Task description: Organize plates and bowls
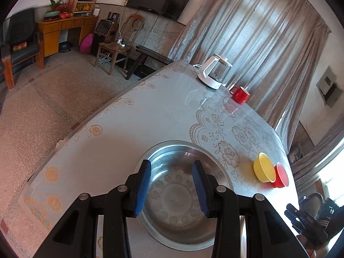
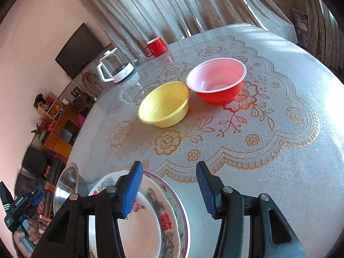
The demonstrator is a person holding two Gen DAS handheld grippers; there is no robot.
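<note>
Both grippers held wide apart and gripping nothing, over a round table with 2 bowls, a steel basin and stacked plates.

Left wrist view: the left gripper (image 1: 172, 188) hovers above the steel basin (image 1: 182, 195) with its blue pads spread and nothing between them; the yellow bowl (image 1: 264, 170) and red bowl (image 1: 280, 175) touch each other farther right on the table (image 1: 137, 120), with a red mug (image 1: 240, 94) and a kettle (image 1: 215, 73) near the far edge. Right wrist view: the right gripper (image 2: 169, 189) is also spread wide and empty, its left pad over 2 stacked plates (image 2: 150, 221); the yellow bowl (image 2: 164, 104) and red bowl (image 2: 217, 81) sit upright and touching, well ahead.
</note>
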